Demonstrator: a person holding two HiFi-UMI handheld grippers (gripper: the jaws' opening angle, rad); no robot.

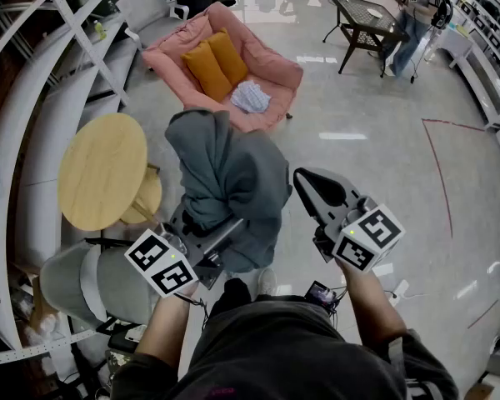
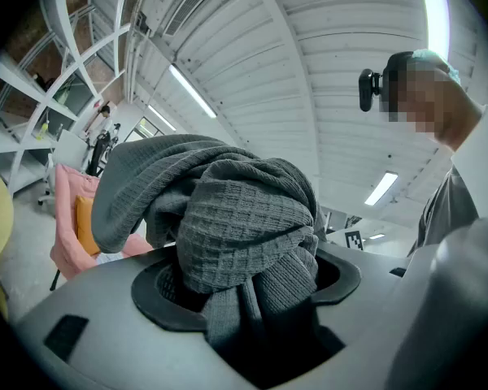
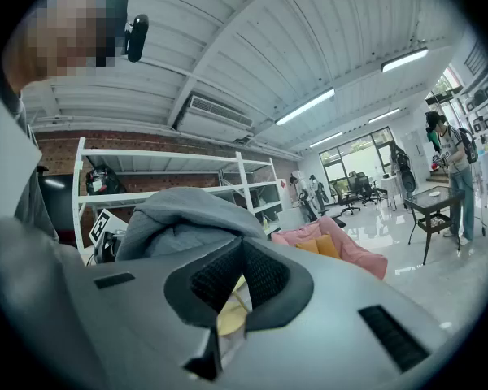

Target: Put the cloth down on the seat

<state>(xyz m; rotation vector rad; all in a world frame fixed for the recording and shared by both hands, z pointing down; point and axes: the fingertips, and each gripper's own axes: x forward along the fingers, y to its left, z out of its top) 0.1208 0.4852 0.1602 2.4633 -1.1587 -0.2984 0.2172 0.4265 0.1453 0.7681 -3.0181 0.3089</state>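
A bunched grey cloth [image 1: 229, 182] hangs raised in front of me, with my left gripper [image 1: 212, 233] shut on its lower part. In the left gripper view the knitted cloth [image 2: 244, 226] fills the space between the jaws of that gripper [image 2: 248, 292] and bulges above them. My right gripper [image 1: 305, 178] is just right of the cloth, apart from it, jaws shut on nothing; in its own view the right gripper [image 3: 242, 246] has its pads meeting at the tips. The pink seat [image 1: 271, 73] stands ahead on the floor, holding orange cushions [image 1: 212, 61] and a white folded cloth [image 1: 250, 97].
A round wooden table [image 1: 100, 169] stands at my left, with a grey padded stool [image 1: 71, 282] nearer. White shelving [image 1: 58, 48] lines the left wall. A black table [image 1: 367, 19] and a person [image 1: 412, 23] are at the far right. Glossy floor lies between me and the seat.
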